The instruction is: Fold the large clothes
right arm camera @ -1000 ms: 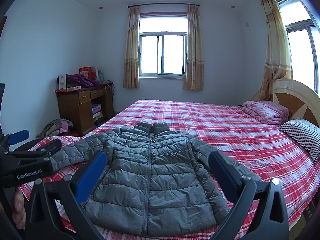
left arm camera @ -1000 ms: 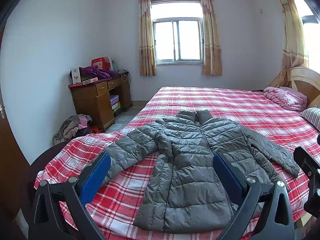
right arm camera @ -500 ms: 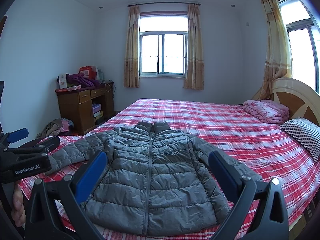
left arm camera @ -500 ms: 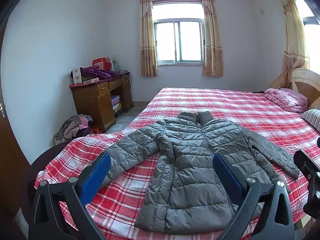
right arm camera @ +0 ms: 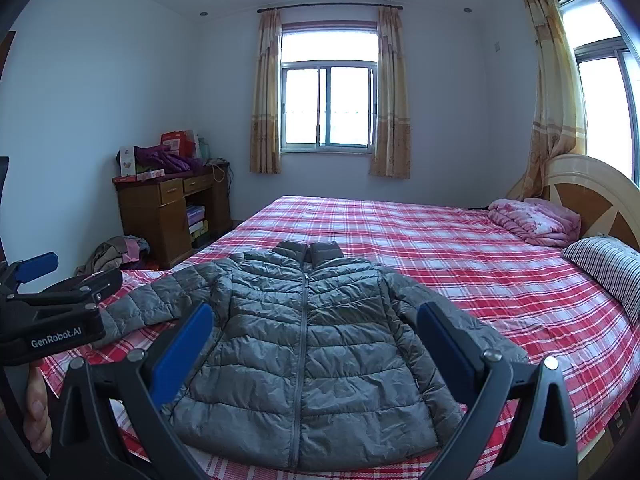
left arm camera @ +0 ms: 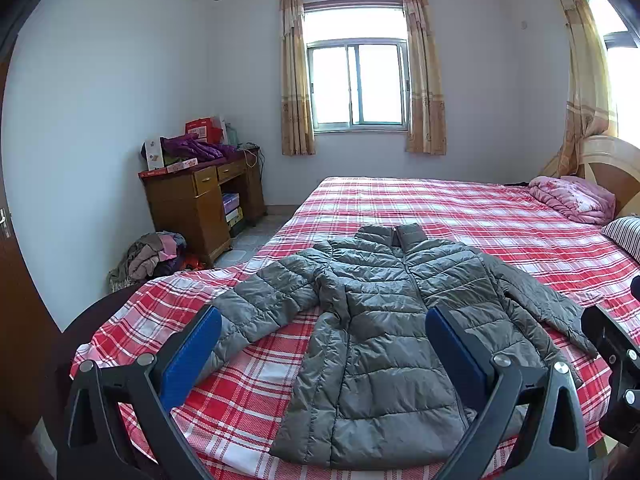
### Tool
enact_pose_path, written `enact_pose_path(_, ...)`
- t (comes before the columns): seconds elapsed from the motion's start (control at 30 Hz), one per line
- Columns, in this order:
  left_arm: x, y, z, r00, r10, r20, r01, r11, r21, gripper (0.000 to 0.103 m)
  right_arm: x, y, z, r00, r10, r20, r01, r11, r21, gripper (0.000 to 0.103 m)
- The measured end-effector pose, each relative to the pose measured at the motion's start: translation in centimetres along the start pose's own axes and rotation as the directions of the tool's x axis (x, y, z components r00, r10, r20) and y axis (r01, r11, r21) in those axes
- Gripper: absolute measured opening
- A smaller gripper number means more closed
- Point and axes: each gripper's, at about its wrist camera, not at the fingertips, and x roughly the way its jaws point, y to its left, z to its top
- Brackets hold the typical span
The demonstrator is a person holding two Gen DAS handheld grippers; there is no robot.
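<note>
Both tools are spread wide with nothing between their blue pads: the left tool [left arm camera: 322,354] hangs over the near edge of the bed [left arm camera: 460,208], above the jacket's outstretched sleeve and lower left half, and the right tool [right arm camera: 314,344] hangs over the jacket's lower body. Neither touches the cloth. In the right wrist view the left tool [right arm camera: 52,308] also shows from the side at the left border, with part of a hand [right arm camera: 36,412] on its grip.

A grey quilted jacket [right arm camera: 304,340] lies flat, front up and zipped, on the red plaid bed near its foot edge. Its long axis runs away from the cameras: hem at the near edge, collar [right arm camera: 310,250] pointing toward the window [right arm camera: 328,106]. One sleeve [right arm camera: 156,300] reaches out sideways to the left, toward the bed's corner; the other sleeve [right arm camera: 444,316] slants down along the body on the right, close beside it.

Farther up the bed, by the headboard, sit a folded pink quilt [right arm camera: 534,220] and a striped pillow [right arm camera: 608,272], both well apart from the jacket. A wooden bench [right arm camera: 172,208] stands by the left wall with a pile of clothes [right arm camera: 116,254] on the floor beside it.
</note>
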Motion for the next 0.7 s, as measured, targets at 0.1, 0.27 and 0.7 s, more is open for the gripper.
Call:
enact_pose_path(0.1, 0.09, -0.09, -0.08, 1.000, 0.001, 0.002, -0.001, 1.000, 0.001, 0.102, -0.04, 0.16, -0.09, 1.000, 0.002, 0.001, -0.002, 1.000, -0.001, 0.103)
enact_pose_path(0.27, 0.04, -0.05, -0.10, 1.000, 0.000, 0.002, 0.000, 1.000, 0.000, 0.102, 0.00, 0.06, -0.02, 1.000, 0.000, -0.001, 0.000, 1.000, 0.000, 0.103)
enact_pose_path(0.7, -0.05, 0.25, 0.16, 1.000, 0.005, 0.012, -0.005, 1.000, -0.002, 0.102, -0.05, 0.52, -0.14, 1.000, 0.002, -0.002, -0.002, 1.000, 0.000, 0.103)
